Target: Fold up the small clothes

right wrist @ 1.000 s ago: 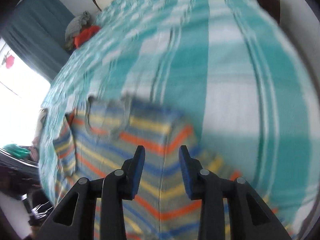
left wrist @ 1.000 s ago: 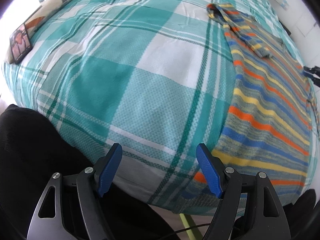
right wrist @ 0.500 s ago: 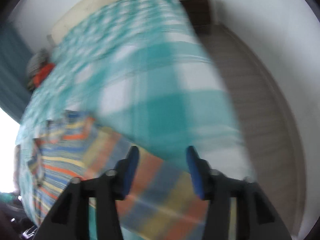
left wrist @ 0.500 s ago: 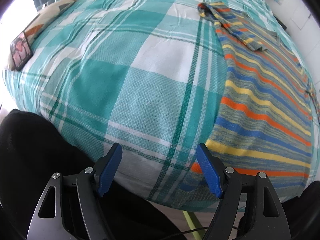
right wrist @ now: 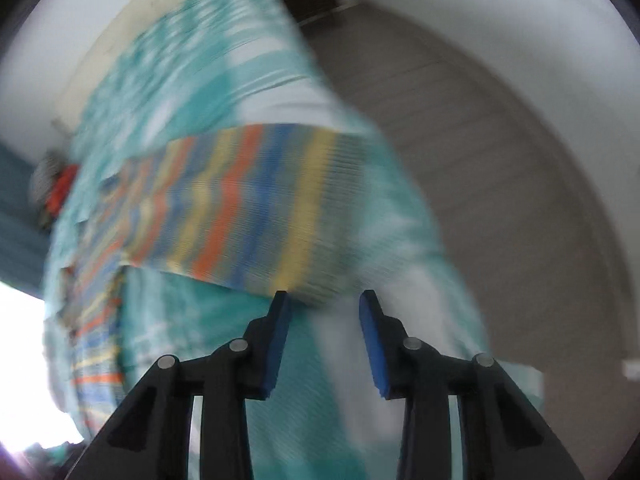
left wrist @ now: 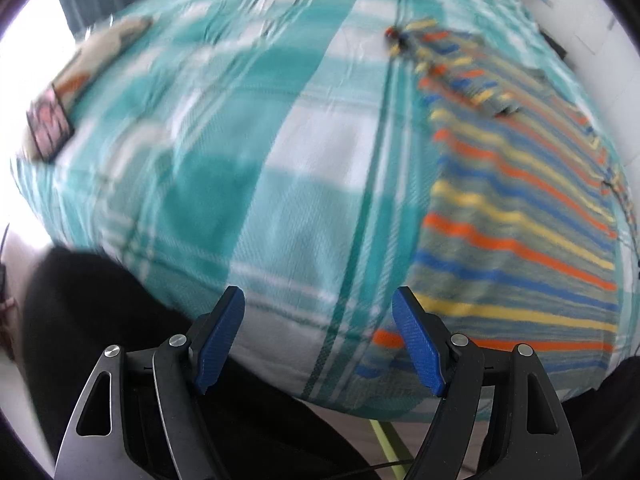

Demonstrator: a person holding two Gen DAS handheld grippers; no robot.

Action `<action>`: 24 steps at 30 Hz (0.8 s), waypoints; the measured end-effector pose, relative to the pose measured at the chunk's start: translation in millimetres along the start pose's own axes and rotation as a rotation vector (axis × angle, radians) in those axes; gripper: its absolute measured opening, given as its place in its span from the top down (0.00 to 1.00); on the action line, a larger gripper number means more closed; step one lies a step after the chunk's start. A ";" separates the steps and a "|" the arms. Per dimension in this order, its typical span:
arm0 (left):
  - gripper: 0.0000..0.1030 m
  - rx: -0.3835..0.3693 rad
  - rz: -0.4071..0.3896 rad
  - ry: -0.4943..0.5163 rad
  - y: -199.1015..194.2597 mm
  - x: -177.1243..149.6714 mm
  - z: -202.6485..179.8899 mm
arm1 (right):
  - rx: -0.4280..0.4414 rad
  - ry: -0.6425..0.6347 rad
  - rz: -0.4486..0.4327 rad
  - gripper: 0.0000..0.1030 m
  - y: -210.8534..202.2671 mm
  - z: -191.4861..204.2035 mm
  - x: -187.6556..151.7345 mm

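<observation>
The left wrist view shows the striped shirt (left wrist: 516,216) spread flat on the right part of the teal plaid bedspread (left wrist: 248,152), one sleeve folded across its top, and a patterned cushion (left wrist: 52,120) at the far left edge. The right wrist view, heavily blurred, shows instead the wooden floor (right wrist: 492,152) and white wall beside the bed, with the shirt's corner just ahead of the fingers. The left gripper (left wrist: 320,340) hovers low at the bed's near edge, jaws wide apart and empty. The right gripper (right wrist: 322,340) is moderately open, holding nothing.
</observation>
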State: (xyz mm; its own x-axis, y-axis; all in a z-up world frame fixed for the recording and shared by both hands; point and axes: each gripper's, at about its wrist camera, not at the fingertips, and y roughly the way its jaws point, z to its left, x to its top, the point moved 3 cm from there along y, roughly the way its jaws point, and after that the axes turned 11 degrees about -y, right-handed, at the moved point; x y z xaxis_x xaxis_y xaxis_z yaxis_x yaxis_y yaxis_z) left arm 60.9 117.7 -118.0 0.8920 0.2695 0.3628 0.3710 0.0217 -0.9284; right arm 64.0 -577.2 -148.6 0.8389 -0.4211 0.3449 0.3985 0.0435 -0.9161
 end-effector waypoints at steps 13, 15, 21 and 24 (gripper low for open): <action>0.11 -0.110 -0.073 0.648 68.0 118.4 -218.3 | 0.155 -0.139 -0.256 0.47 -46.7 145.6 -70.6; 0.32 -0.050 -0.025 0.650 104.7 123.2 -222.3 | 0.188 -0.159 -0.227 0.47 -35.8 158.5 -87.0; 0.96 -0.179 -0.060 0.220 83.6 185.8 -145.8 | 0.127 -0.301 -0.247 0.47 -38.0 182.2 -110.7; 0.96 -0.169 -0.095 -0.116 70.3 228.0 -47.7 | 0.130 -0.297 -0.263 0.47 -37.1 179.2 -107.3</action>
State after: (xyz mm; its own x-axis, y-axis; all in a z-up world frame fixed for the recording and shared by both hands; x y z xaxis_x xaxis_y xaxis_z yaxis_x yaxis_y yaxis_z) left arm 302.6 134.7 -96.7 0.8191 0.3828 0.4271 0.4985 -0.1069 -0.8603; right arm 25.6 -371.3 -115.0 0.7649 -0.1546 0.6254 0.6413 0.0912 -0.7618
